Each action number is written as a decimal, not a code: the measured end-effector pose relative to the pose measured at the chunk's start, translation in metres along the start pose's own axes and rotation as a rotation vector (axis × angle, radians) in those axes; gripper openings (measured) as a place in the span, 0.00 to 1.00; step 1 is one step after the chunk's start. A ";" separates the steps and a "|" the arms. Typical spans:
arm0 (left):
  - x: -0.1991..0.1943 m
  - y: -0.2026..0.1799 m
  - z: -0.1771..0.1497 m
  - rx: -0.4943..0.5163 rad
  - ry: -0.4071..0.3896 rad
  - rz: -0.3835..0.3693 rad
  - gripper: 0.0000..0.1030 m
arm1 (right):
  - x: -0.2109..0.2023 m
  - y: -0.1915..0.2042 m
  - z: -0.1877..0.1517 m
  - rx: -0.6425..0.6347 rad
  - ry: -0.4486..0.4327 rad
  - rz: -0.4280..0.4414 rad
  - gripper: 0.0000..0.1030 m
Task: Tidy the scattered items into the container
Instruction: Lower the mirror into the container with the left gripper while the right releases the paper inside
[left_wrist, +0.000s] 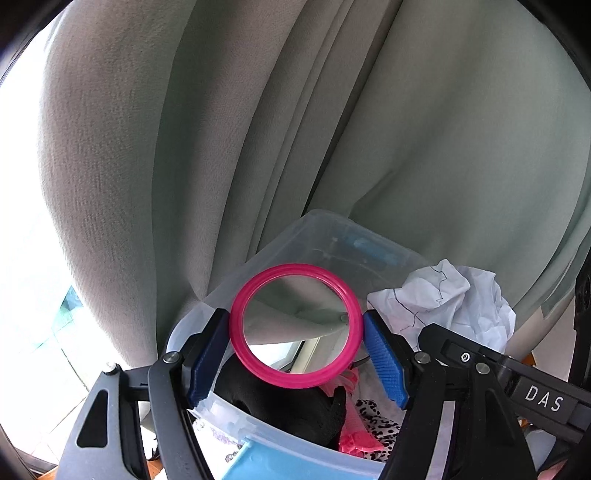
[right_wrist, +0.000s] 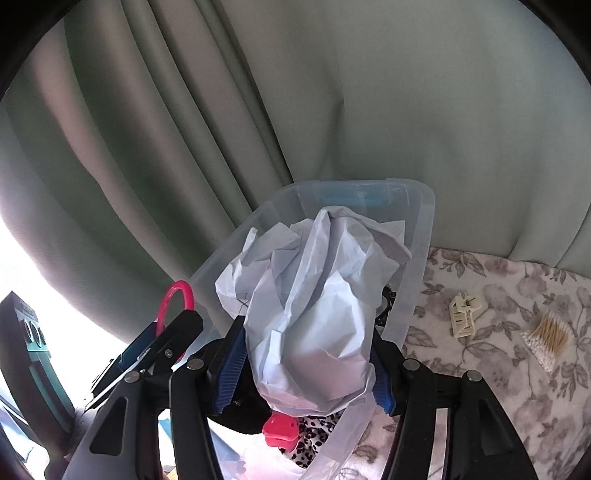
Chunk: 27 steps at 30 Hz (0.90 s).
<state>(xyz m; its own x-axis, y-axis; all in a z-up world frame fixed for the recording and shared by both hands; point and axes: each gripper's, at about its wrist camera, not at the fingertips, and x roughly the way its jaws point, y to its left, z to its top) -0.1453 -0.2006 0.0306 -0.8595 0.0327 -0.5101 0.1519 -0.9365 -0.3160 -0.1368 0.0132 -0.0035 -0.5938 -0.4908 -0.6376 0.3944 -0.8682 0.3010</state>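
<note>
The bottom of the clear plastic box is hard to see, because the tools and the things they hold cover it. Inside are something black, a pink thing and a spotted cloth, but each is cut off. The left gripper has its jaws clamped on a round mirror with a pink rim, held over the box. The right gripper has its jaws clamped on a big crumpled paper, also over the box. Only the right view shows the flowery bed cover, with a small cream clip and a bunch of cotton buds lying apart on it. Grey-green curtains hang behind.
</note>
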 end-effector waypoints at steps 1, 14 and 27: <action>0.001 0.000 0.001 0.001 0.000 0.000 0.72 | 0.000 0.000 0.000 -0.001 0.000 0.000 0.61; 0.008 0.005 0.015 0.021 0.004 -0.006 0.72 | -0.015 -0.004 0.002 0.003 0.011 0.031 0.64; 0.015 -0.009 -0.009 0.025 0.005 0.006 0.72 | -0.004 0.036 0.020 0.074 -0.045 -0.071 0.73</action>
<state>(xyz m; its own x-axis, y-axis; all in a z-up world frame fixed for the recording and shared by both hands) -0.1548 -0.1889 0.0185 -0.8559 0.0286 -0.5164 0.1448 -0.9452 -0.2925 -0.1343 -0.0175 0.0236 -0.6498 -0.4291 -0.6274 0.2986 -0.9031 0.3085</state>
